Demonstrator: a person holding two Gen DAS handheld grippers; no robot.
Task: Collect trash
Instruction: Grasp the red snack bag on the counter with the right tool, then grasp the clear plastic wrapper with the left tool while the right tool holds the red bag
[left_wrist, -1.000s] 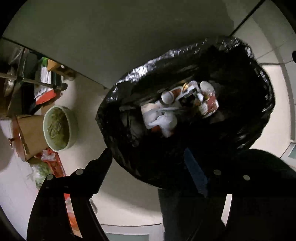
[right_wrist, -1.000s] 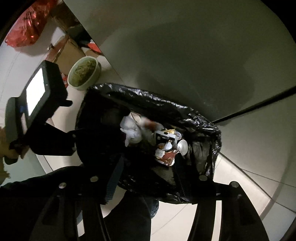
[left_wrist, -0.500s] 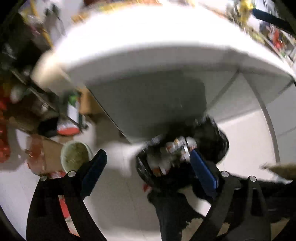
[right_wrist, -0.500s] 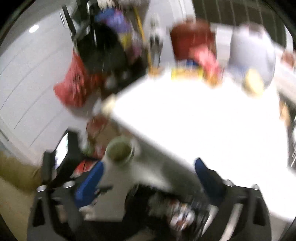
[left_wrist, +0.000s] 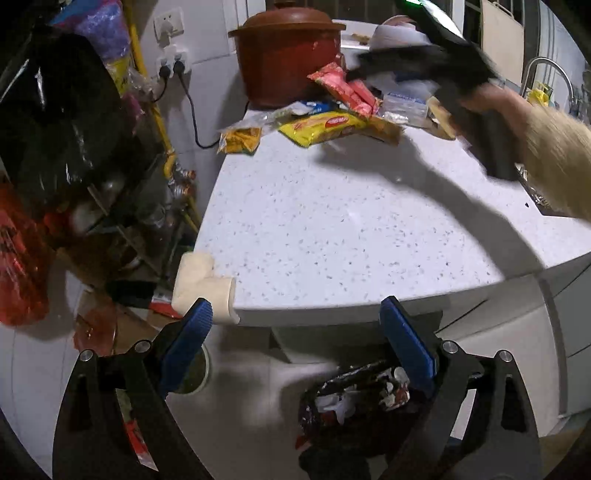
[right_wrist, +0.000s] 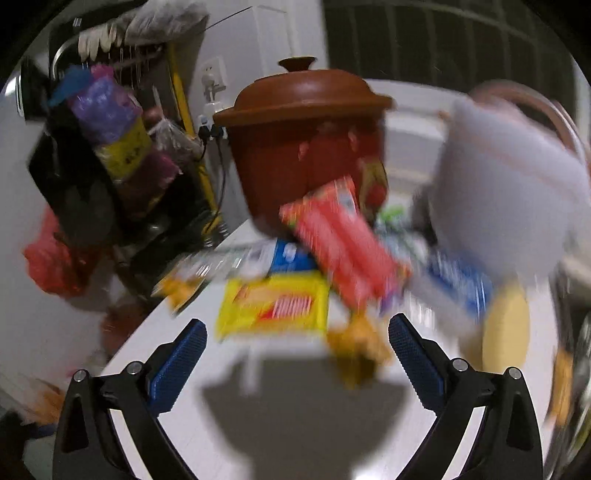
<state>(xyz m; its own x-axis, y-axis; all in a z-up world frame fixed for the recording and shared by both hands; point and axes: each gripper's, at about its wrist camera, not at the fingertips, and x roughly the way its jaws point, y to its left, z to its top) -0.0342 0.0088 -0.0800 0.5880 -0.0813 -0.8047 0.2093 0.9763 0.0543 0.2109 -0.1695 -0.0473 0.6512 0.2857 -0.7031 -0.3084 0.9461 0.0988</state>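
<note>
**A:** Start nearest you. What are your two grippers doing?

**B:** Your left gripper (left_wrist: 295, 332) has its blue-padded jaws spread wide with nothing between them. Just below it on the floor sits the black plastic trash bag (left_wrist: 354, 398), mouth open, with crumpled white and red wrappers showing inside. Your right gripper (right_wrist: 295, 343) is just as wide apart and grips nothing either – its view is smeared by motion blur.

**A:** And past the fingers?

**B:** The white speckled stone countertop (left_wrist: 351, 229) is bare along its near side. A cream foam guard (left_wrist: 201, 286) wraps its near left corner.

**A:** Where is the trash you are after?

**B:** At the far side of that counter, in a loose heap. The yellow rectangular snack packet (right_wrist: 273, 304) lies closest to your right gripper, with a crumpled orange-brown wrapper (right_wrist: 356, 347) just beside it near the right pad. Behind the yellow packet lies the long red wrapper (right_wrist: 343, 251); blue-and-white packets (right_wrist: 458, 280) lie to the right.

**A:** Anything behind the heap?

**B:** The big reddish-brown lidded clay pot (right_wrist: 306, 144) stands at the back – the red wrapper lies in front of it. From the left wrist view, your right hand (left_wrist: 491, 101) reaches over that heap.
</note>
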